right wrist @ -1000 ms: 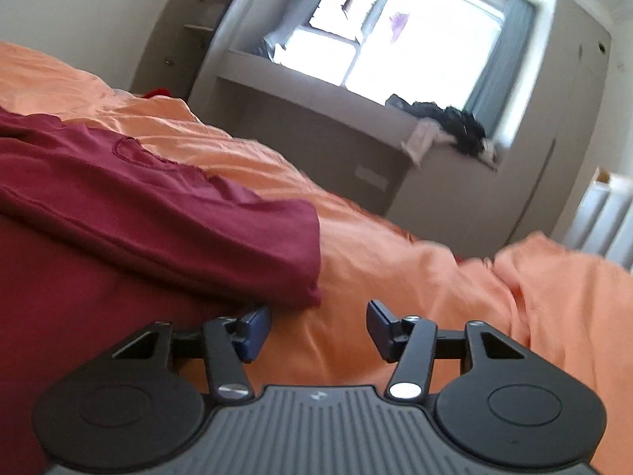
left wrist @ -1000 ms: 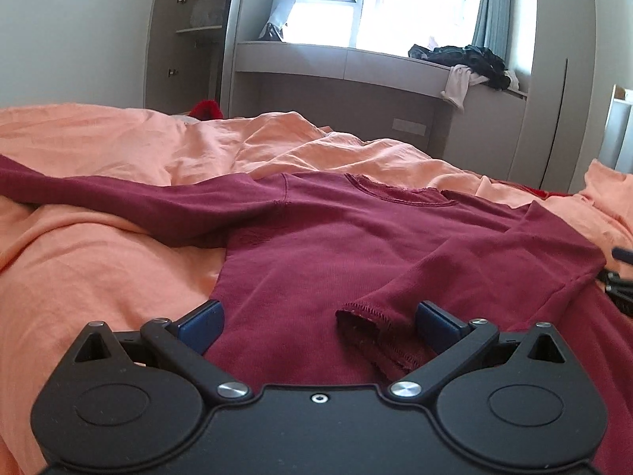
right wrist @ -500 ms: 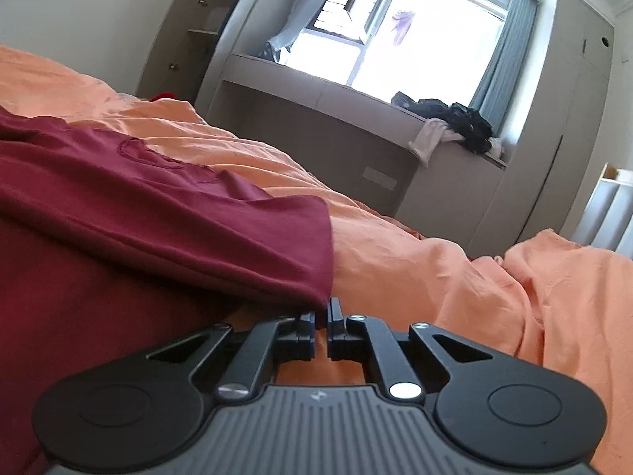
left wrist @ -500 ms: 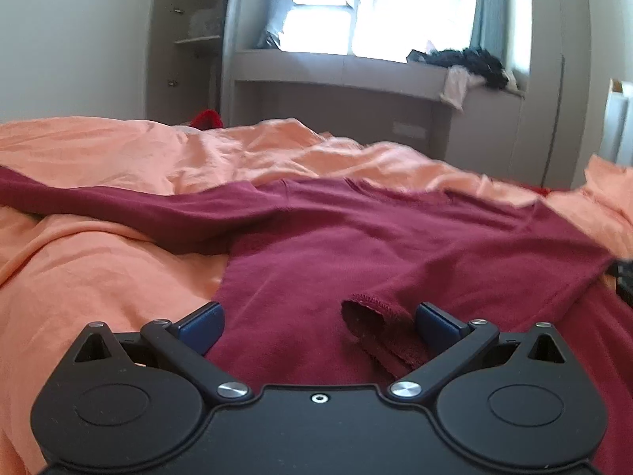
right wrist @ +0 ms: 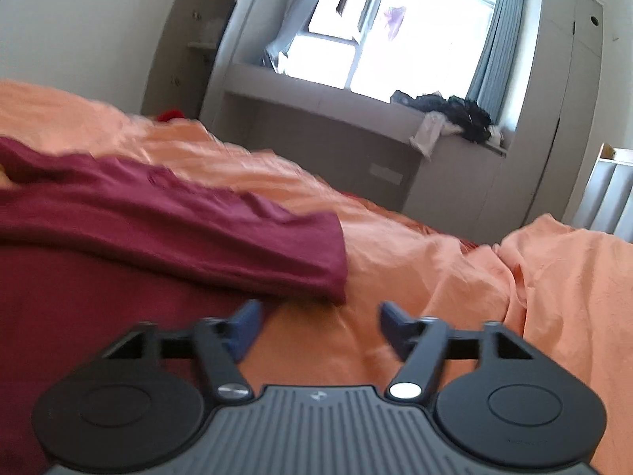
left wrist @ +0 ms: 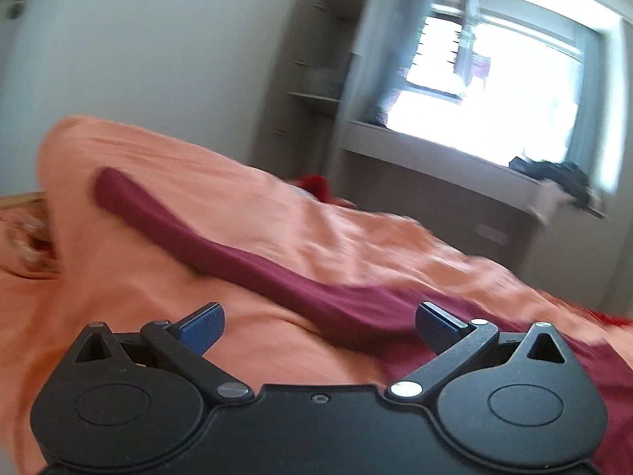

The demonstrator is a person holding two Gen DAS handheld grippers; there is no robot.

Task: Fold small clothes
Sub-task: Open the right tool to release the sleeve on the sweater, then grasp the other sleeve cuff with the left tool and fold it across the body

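Note:
A dark red long-sleeved top lies spread on an orange bedcover. In the right wrist view one sleeve is folded across the body, its end just beyond my right gripper, which is open and empty. In the blurred left wrist view the other sleeve stretches away to the upper left over the bedcover. My left gripper is open and empty, just in front of where that sleeve joins the body.
A grey window bench runs under a bright window behind the bed, with a heap of dark and white clothes on it. Shelves stand at the left. A red item lies past the bedcover.
My right gripper, shut half a second ago at the folded sleeve's edge, has opened and pulled back. My left gripper has swung left, away from the sleeve cuff, toward the outstretched sleeve.

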